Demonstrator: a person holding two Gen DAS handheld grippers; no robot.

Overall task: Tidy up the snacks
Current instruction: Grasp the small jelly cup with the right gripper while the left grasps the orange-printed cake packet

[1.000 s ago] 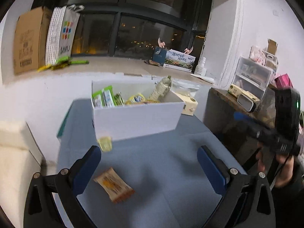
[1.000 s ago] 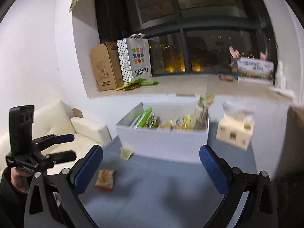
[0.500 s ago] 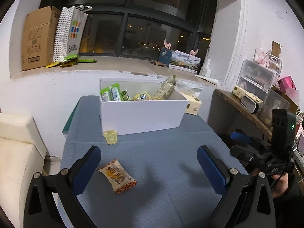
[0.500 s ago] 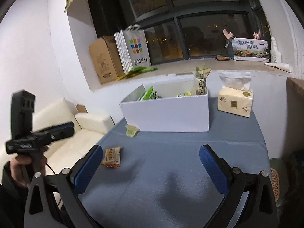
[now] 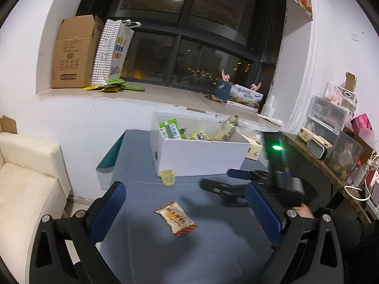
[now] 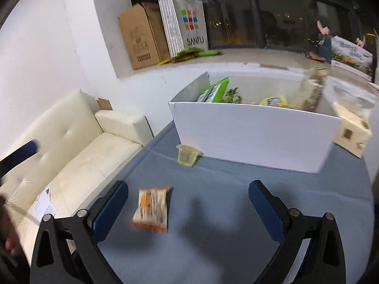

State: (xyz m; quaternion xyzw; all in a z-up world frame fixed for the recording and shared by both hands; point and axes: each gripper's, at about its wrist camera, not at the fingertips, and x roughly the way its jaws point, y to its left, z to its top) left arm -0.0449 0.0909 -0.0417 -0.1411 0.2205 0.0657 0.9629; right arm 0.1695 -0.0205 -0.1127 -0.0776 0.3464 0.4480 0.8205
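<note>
An orange snack packet (image 5: pixel 175 217) lies on the blue-grey tablecloth (image 5: pixel 165 255), also in the right wrist view (image 6: pixel 151 209). A small yellow jelly cup (image 5: pixel 167 177) (image 6: pixel 188 157) stands by the front of the white box (image 5: pixel 201 163) (image 6: pixel 255 137), which holds green, yellow and other snack packs. My left gripper (image 5: pixel 187 215) is open and empty above the packet. My right gripper (image 6: pixel 189 213) is open and empty, the packet just right of its left finger; it shows blurred in the left wrist view (image 5: pixel 227 185), over the table right of the packet.
A tissue box (image 6: pixel 353 132) sits right of the white box. A cream sofa (image 6: pixel 71 151) stands left of the table. A cardboard box (image 5: pixel 73 52) and a shopping bag (image 5: pixel 112 52) are on the window sill. Shelves with clutter (image 5: pixel 331 130) stand at the right.
Both grippers have come in closer over the table and lower toward the orange packet. The right gripper has swung in from the table's right side to over its middle.
</note>
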